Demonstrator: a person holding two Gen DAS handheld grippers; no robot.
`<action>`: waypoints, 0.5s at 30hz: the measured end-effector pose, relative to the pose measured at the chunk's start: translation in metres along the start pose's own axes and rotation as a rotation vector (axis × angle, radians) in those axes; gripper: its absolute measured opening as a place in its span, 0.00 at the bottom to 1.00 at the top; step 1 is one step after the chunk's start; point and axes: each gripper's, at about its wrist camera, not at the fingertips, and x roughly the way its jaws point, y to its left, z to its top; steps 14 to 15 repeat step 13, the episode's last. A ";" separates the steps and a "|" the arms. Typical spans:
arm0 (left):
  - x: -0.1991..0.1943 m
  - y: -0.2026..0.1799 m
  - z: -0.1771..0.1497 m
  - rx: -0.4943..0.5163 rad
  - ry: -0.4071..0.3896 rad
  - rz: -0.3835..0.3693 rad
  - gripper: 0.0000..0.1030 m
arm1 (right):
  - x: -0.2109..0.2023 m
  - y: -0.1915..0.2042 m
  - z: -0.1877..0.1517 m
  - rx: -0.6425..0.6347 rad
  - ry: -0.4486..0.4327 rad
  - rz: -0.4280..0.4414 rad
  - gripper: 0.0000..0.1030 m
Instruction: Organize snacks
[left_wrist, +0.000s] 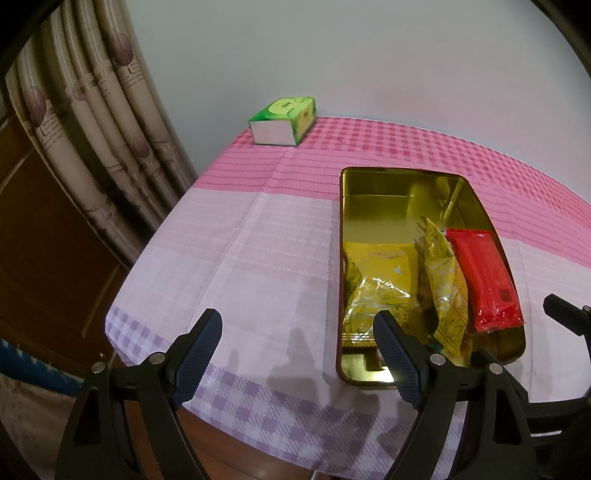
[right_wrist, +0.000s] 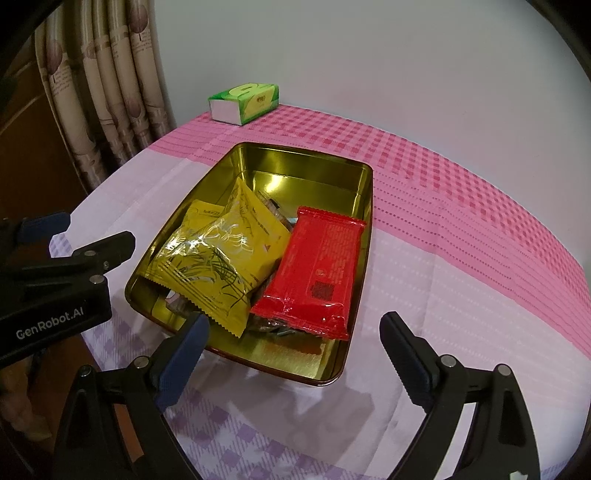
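The table (right_wrist: 461, 258), under a pink and lilac checked cloth, carries a gold tin (right_wrist: 364, 236) whose long axis runs away from the near edge toward the wall. A green tissue box (right_wrist: 245, 99) sits well apart at the far corner. Inside the tin, bunched at its near end, lie two yellow snack packets (right_wrist: 218, 254) overlapping each other and a red snack packet (right_wrist: 317, 273) along the right wall, its length following the tin's; smaller wrappers peek out beneath, too hidden to name. The far half of the tin is bare.

The right hand-held gripper (right_wrist: 295, 343) hangs open and empty over the tin's near rim, the red packet just beyond it, so I'd judge this hand the nearer for any tidying inside. The left hand-held gripper (left_wrist: 299, 341) is also open and empty, set mostly over cloth left of the tin, with only its right finger over the tin's near left corner.
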 end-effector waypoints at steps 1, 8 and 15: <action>0.000 0.000 0.000 0.002 0.001 0.000 0.82 | 0.000 0.000 0.000 0.000 0.000 0.001 0.89; 0.000 -0.001 0.001 0.008 -0.003 -0.004 0.82 | 0.001 0.000 -0.001 0.001 0.006 0.004 0.89; 0.000 -0.002 0.001 0.009 -0.004 -0.004 0.82 | 0.000 0.000 -0.001 0.003 0.005 0.005 0.89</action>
